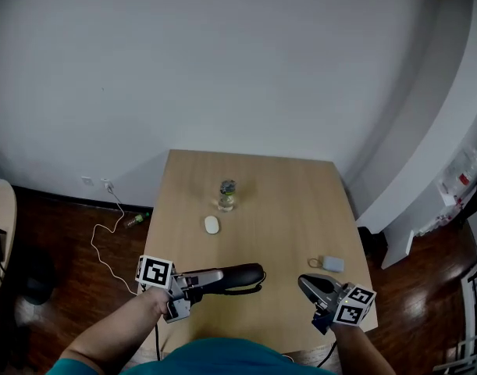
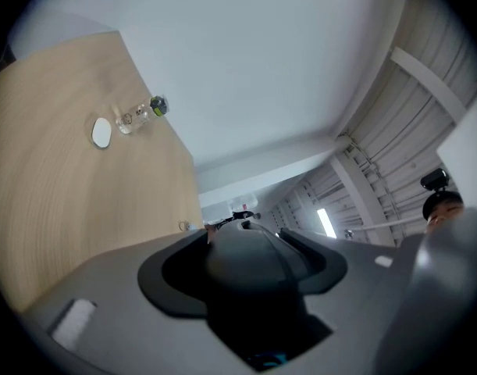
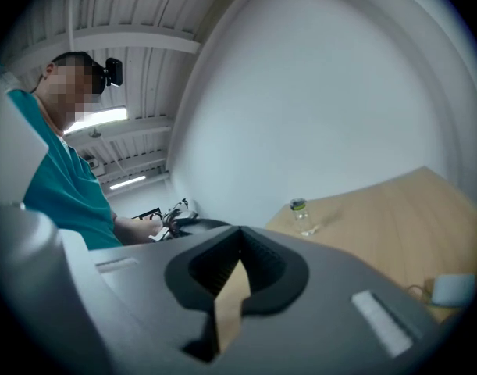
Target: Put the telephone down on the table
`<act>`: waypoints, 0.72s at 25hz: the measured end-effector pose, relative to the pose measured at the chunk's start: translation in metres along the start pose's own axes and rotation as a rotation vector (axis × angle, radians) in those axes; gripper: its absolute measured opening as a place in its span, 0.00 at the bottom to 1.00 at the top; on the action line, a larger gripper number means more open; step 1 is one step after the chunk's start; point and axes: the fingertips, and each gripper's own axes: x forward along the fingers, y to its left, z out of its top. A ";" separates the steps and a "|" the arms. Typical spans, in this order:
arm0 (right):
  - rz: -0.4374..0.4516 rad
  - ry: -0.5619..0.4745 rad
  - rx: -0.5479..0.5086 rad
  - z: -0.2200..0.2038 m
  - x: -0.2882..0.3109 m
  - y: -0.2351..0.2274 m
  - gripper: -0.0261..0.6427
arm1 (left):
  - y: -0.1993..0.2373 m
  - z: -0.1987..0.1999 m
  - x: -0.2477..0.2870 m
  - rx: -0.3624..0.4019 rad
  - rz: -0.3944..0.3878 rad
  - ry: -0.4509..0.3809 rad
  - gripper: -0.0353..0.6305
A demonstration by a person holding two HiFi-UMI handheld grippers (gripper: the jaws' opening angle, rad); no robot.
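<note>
Left hand-held gripper clamped on dark, curved telephone; right hand-held gripper pressed together, empty.

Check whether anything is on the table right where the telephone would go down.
Nothing visible is. The telephone, gripped by the left hand-held gripper, is over bare table; the white oval object and the bottle sit farther back.

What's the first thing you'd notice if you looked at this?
Probably the black telephone gripped in the left tool, over the near part of the wooden table. Next, the small clear bottle standing alone mid-table, with a white oval thing just in front of it, while the right tool holds nothing.
</note>
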 end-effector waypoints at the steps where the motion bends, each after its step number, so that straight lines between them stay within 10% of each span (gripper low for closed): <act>1: 0.013 0.004 0.006 0.001 -0.001 -0.013 0.04 | 0.008 0.007 0.009 0.000 0.021 -0.012 0.51; 18: 0.073 0.060 0.031 -0.001 0.009 -0.163 0.04 | 0.175 0.104 0.149 -0.012 0.258 0.011 0.51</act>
